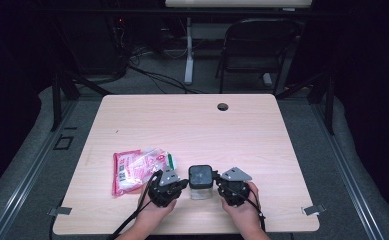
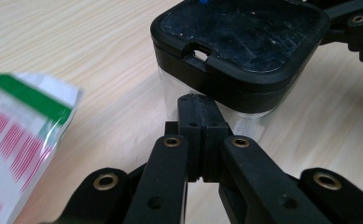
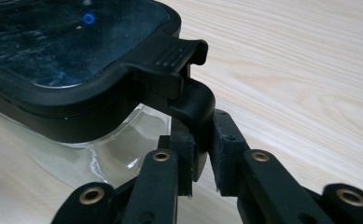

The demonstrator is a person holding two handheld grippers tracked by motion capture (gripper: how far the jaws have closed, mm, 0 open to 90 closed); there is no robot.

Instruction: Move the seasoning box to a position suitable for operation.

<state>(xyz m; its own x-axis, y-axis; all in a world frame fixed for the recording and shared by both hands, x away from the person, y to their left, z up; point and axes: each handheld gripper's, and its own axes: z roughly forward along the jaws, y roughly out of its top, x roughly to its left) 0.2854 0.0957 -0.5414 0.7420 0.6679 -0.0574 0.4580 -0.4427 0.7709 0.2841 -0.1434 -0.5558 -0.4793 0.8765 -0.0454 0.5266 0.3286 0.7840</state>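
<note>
The left gripper (image 2: 198, 116) has its fingers pressed flat together with nothing between them, tips against the clear wall of the container (image 1: 201, 182) just under its black lid (image 2: 244, 32). The right gripper (image 3: 202, 140) pinches the lid's hinged latch tab (image 3: 188, 100) on the opposite side. The container stands near the table's (image 1: 192, 125) front edge, between both hands. A red-and-white plastic packet (image 1: 137, 169) lies just beside the left gripper. The container's contents are hard to make out.
</note>
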